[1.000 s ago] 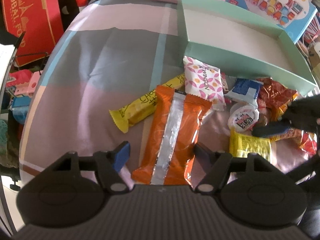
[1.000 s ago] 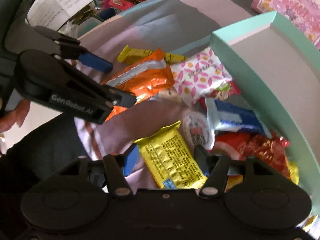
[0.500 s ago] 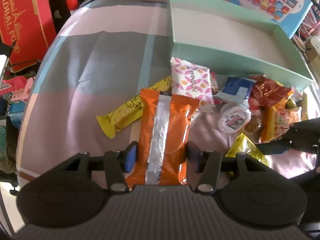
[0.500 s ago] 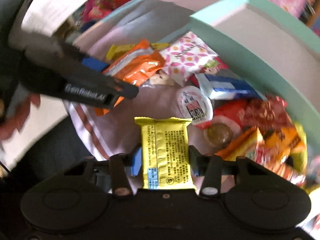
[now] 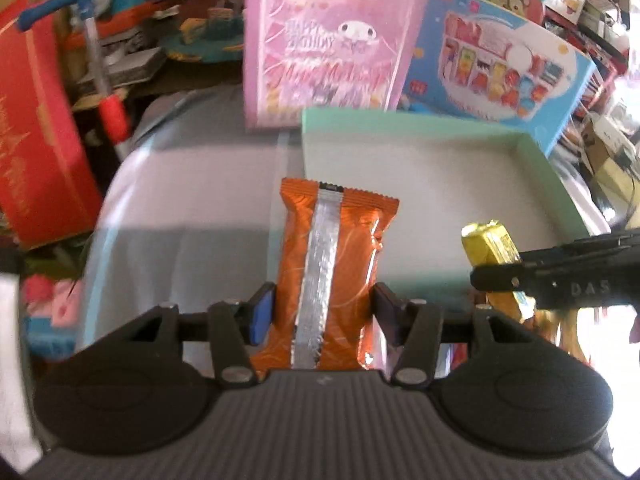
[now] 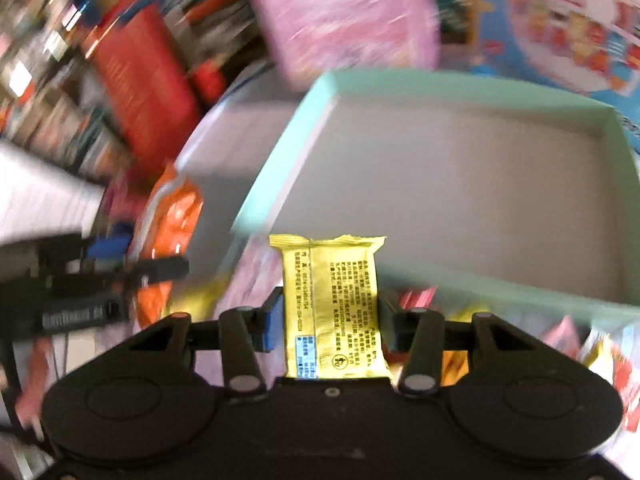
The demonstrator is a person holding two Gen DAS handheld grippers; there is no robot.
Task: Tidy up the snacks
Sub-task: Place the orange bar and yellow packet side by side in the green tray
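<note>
My left gripper (image 5: 322, 312) is shut on an orange snack packet (image 5: 332, 264) with a silver seam, held up off the cloth in front of the mint-green box (image 5: 532, 160). My right gripper (image 6: 330, 320) is shut on a yellow snack packet (image 6: 332, 300), lifted near the box's front wall (image 6: 500, 284). The box interior is white and bare. In the left wrist view the right gripper (image 5: 520, 280) shows at right with the yellow packet (image 5: 488, 244). In the right wrist view the left gripper (image 6: 132, 276) shows at left with the orange packet (image 6: 172, 224).
A pink birthday bag (image 5: 332, 40) and a blue toy box (image 5: 496, 68) stand behind the green box. A red carton (image 5: 36, 128) stands at left. Loose snacks (image 6: 580, 344) lie below the box's front wall. The right wrist view is motion-blurred.
Both grippers closed on their packets, orange in the left and yellow in the right, then lifted them off the pile and up toward the green box.
</note>
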